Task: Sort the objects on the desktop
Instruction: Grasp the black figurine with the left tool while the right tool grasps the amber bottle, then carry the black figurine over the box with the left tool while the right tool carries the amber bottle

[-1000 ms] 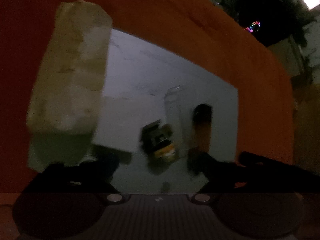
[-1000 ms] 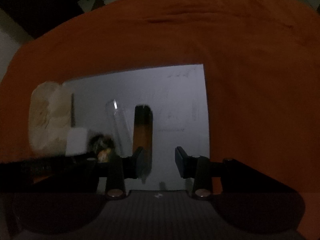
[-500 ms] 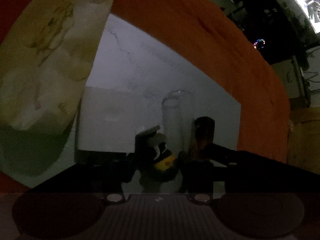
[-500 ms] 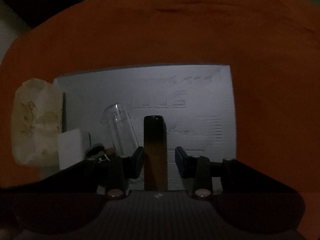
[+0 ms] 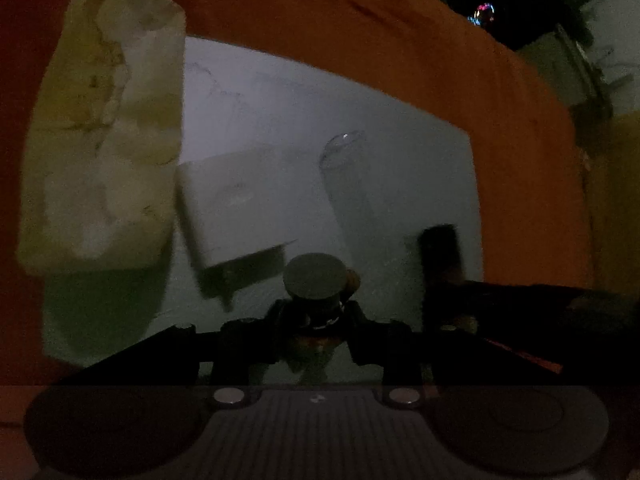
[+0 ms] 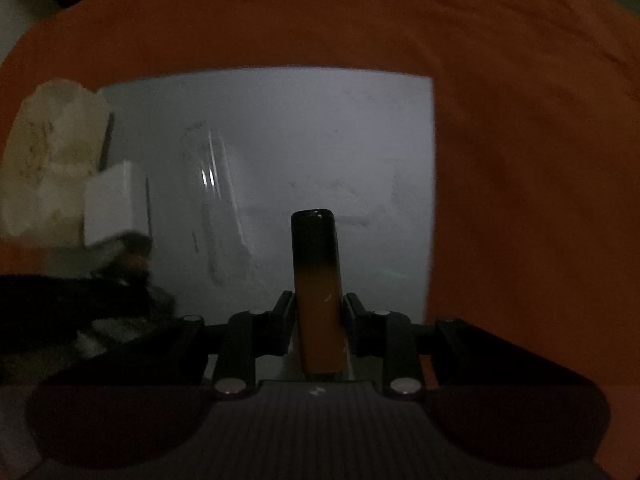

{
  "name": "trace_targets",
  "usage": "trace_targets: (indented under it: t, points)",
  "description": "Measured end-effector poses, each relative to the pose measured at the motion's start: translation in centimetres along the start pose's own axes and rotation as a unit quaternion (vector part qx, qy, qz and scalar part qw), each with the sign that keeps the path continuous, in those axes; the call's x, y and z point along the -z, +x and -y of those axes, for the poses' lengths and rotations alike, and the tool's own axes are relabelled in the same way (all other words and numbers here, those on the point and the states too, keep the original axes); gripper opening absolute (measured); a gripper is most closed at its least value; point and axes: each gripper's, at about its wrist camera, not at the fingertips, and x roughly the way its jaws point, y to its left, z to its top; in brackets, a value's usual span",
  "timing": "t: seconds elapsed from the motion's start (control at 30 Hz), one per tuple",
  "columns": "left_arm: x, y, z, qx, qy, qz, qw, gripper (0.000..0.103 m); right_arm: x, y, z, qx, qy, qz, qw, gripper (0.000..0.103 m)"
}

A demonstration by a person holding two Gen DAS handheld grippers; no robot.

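Closing left gripper [image 5: 316,320] on small capped bottle [image 5: 316,280]; closing right gripper [image 6: 318,312] against orange-black stick [image 6: 318,280] over white sheet [image 6: 360,140]

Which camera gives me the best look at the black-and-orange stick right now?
The right wrist view: the black-and-orange stick stands centred and nearly whole between the closing right tongs, black end away from the camera. The left wrist view shows only its dark end, blurred, above the other tool's body.

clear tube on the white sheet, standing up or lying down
Lying down. The clear tube stretches flat along the white sheet, its whole side showing, rounded end pointing away, beside the white box.
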Motion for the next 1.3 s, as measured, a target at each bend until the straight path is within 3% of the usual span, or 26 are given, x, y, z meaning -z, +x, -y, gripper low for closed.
trace_targets:
  t: [0.03, 0.13, 0.2, 0.23, 0.43, 0.53, 0.6, 0.67, 0.8, 0.93, 1.3]
  points:
    - [0.0, -0.1, -0.1, -0.008, 0.005, 0.001, 1.0000, 0.026, 0.3, -0.1, 0.2, 0.000, 0.001, -0.001, 1.000, 0.029]
    - [-0.2, -0.1, -0.4, -0.038, 0.009, 0.007, 0.9992, 0.041, 0.4, -0.4, 0.5, 0.002, 0.010, 0.000, 1.000, 0.030]
    - [-0.5, 0.4, -0.4, -0.052, 0.010, 0.007, 0.9986, 0.063, 0.2, -0.7, 0.6, 0.002, 0.015, -0.002, 1.000, 0.035]
    - [-0.5, 0.4, -0.5, -0.059, 0.011, 0.013, 0.9981, 0.066, 0.0, -1.0, 0.5, 0.000, 0.018, 0.001, 1.000, 0.037]
    - [-1.0, 1.5, -0.1, -0.068, 0.002, 0.014, 0.9976, 0.073, -0.9, -1.7, 0.4, -0.002, 0.031, 0.016, 0.999, 0.043]
    - [-0.6, 1.9, 0.8, -0.072, 0.014, 0.019, 0.9971, 0.062, -0.9, -1.0, 0.2, -0.001, 0.031, 0.008, 0.999, 0.043]
    - [-0.2, 1.9, 1.2, -0.081, 0.026, 0.026, 0.9960, 0.042, -0.6, -0.7, 0.1, -0.003, 0.026, -0.003, 1.000, 0.041]
    - [0.1, 1.5, 0.8, -0.067, 0.031, 0.025, 0.9970, 0.026, -0.3, -0.4, -0.4, 0.008, 0.012, -0.008, 1.000, 0.033]
    - [0.2, 0.9, 0.3, -0.055, 0.033, 0.024, 0.9976, 0.025, 0.4, -0.4, -1.1, 0.025, -0.010, 0.000, 1.000, 0.028]
    - [-0.3, -0.4, -0.6, -0.030, 0.013, 0.026, 0.9991, 0.025, 0.2, -1.5, -1.1, 0.007, 0.009, 0.007, 1.000, 0.028]
    - [1.4, -7.4, -0.7, -0.002, 0.017, 0.064, 0.9978, 0.025, 1.3, -8.6, -1.7, -0.019, 0.027, 0.060, 0.998, 0.028]
